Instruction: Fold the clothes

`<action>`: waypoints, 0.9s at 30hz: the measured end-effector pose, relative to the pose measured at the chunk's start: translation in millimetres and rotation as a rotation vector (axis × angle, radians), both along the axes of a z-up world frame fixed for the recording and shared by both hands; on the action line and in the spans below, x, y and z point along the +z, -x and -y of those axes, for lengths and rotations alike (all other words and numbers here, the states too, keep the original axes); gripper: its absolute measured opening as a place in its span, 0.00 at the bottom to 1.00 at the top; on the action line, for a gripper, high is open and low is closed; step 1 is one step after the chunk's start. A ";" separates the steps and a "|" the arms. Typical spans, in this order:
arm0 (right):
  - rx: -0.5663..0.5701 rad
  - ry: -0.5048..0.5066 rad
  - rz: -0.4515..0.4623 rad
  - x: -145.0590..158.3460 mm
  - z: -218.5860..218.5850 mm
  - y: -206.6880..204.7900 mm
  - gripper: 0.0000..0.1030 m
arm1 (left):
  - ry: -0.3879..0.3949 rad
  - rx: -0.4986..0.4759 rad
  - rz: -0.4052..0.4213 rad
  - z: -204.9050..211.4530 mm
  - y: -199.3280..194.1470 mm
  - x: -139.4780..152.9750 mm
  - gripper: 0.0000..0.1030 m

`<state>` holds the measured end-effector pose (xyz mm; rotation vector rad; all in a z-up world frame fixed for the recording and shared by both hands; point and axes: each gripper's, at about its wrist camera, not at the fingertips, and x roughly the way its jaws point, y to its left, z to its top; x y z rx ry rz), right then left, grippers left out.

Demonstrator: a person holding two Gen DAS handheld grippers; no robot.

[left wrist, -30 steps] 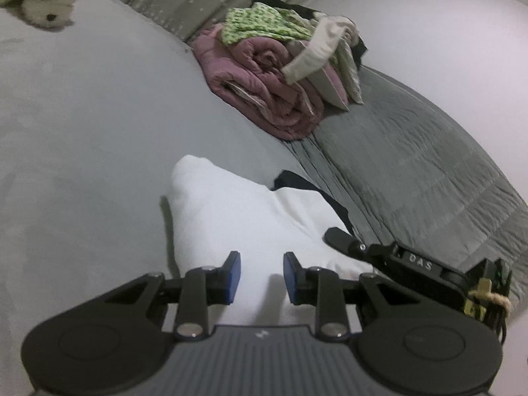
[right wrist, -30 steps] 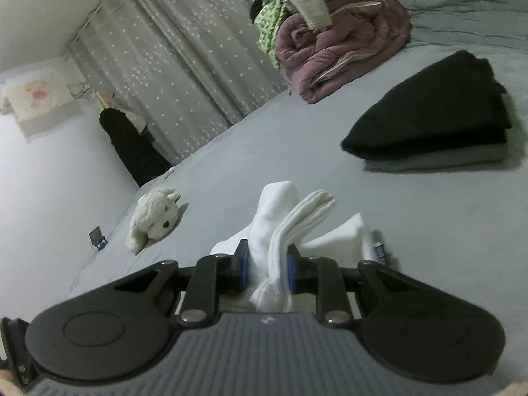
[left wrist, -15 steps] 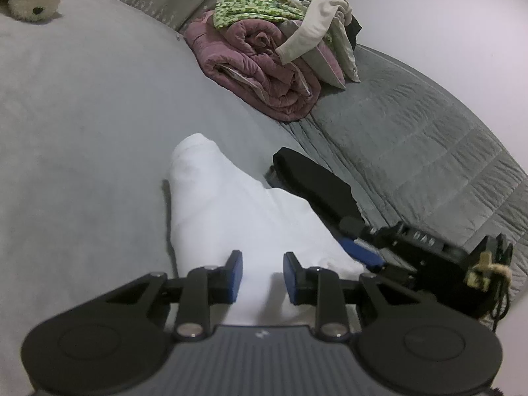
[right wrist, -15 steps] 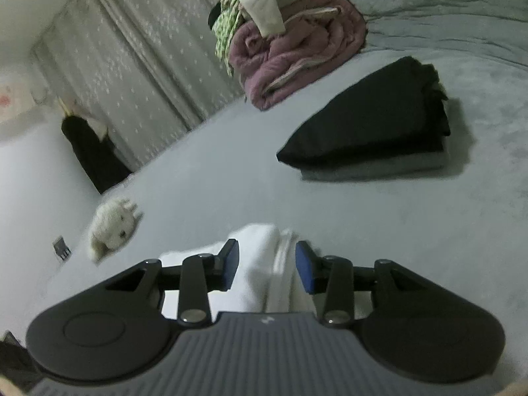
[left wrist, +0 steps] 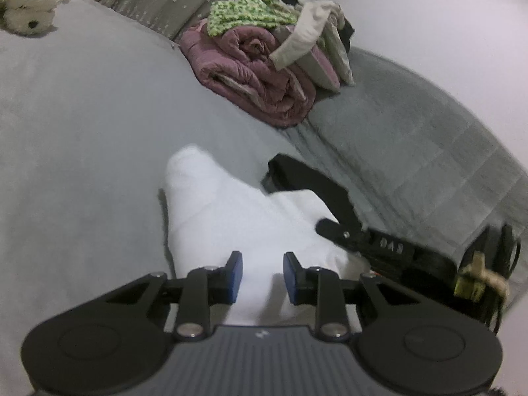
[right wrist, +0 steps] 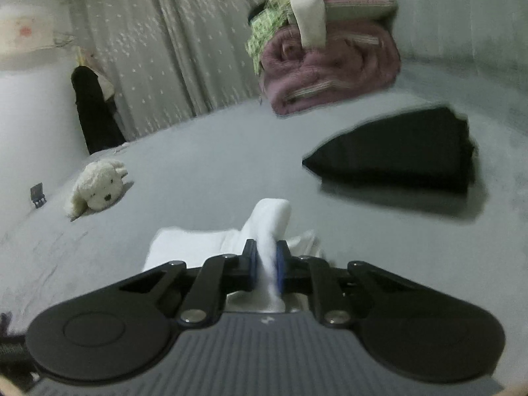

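A white garment (left wrist: 231, 204) lies partly folded on the grey bed (left wrist: 82, 115). My left gripper (left wrist: 263, 277) hovers low over its near end. Its jaws stand a little apart, the cloth shows between and under them, and no pinch is visible. In the right wrist view my right gripper (right wrist: 265, 260) has its jaws closing, and the blue pads press on a raised fold of the white garment (right wrist: 184, 244). The left wrist view shows the right gripper (left wrist: 333, 231) at the garment's right edge.
A folded black stack (right wrist: 402, 151) lies on the bed just beyond the garment. A purple quilt piled with loose clothes (left wrist: 257, 76) sits further back by the curtain (right wrist: 165, 49). A white plush dog (right wrist: 99, 188) lies far left. A grey quilted blanket (left wrist: 412, 138) covers the right.
The right gripper let go of the bunched white cloth, opened, then closed again on a fold of it, rolling as it went. The left gripper stayed over the garment.
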<state>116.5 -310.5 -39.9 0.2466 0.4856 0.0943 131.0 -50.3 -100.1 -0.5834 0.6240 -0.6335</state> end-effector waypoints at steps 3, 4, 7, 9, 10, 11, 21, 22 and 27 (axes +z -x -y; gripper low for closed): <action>-0.011 0.022 -0.088 -19.8 6.1 -13.5 0.14 | -0.013 -0.007 -0.009 -1.3 -3.1 -3.9 0.27; -0.012 0.041 -0.108 -25.3 5.5 -16.7 0.17 | -0.020 -0.012 -0.012 0.2 -3.0 -6.3 0.27; -0.011 0.130 -0.091 -24.3 -1.0 -14.8 0.23 | -0.054 -0.017 0.009 6.7 -0.1 -7.8 0.27; -0.019 0.138 -0.075 -19.7 0.5 -11.8 0.28 | -0.058 -0.017 0.011 7.9 -0.1 -7.5 0.27; -0.023 0.137 -0.062 -17.0 1.6 -9.7 0.28 | -0.055 -0.016 0.008 7.6 -0.4 -7.8 0.27; -0.025 0.139 -0.047 -14.9 1.8 -7.3 0.28 | -0.052 -0.015 0.006 6.9 -0.8 -8.5 0.27; 0.045 0.169 0.057 -6.0 -25.9 -5.5 0.28 | -0.078 -0.002 0.022 10.7 4.1 -8.3 0.27; 0.058 0.177 0.058 -7.0 -29.6 -6.8 0.28 | -0.079 -0.001 0.023 10.9 4.4 -8.5 0.27; 0.042 0.253 -0.016 -26.0 -35.4 -23.8 0.25 | -0.063 -0.007 0.013 9.3 1.5 -11.1 0.27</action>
